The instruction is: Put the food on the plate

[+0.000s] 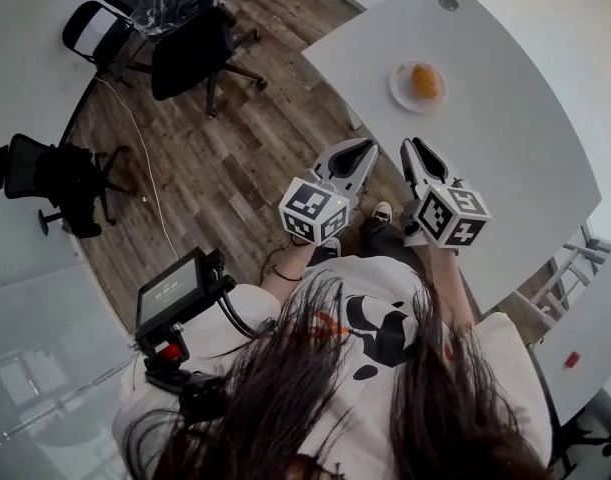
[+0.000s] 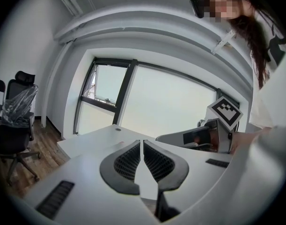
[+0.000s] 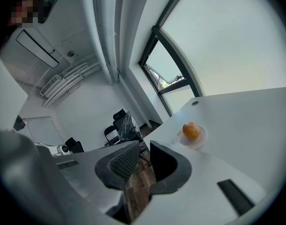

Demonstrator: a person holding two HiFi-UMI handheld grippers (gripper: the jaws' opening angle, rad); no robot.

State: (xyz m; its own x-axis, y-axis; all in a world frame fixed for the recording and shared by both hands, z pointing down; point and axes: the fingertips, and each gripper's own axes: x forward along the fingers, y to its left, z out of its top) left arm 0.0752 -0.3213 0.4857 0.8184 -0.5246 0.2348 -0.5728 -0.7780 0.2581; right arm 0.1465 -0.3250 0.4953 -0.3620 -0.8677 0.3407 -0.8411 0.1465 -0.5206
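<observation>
The left claw (image 2: pixel 141 143) and right claw (image 3: pixel 143 146) are both closed on nothing. The round orange food (image 3: pixel 191 131) sits on the plate (image 3: pixel 201 141), well ahead of the right claw and slightly to its right. It looks light, soft-skinned and likely to roll, so a gentle pinch across its middle should suit.

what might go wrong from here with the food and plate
1. The round orange food already sits on the small plate; a nudge could roll it onto the table.
2. The left gripper and right gripper are both shut and empty, so reaching in without opening might knock the plate.
</observation>
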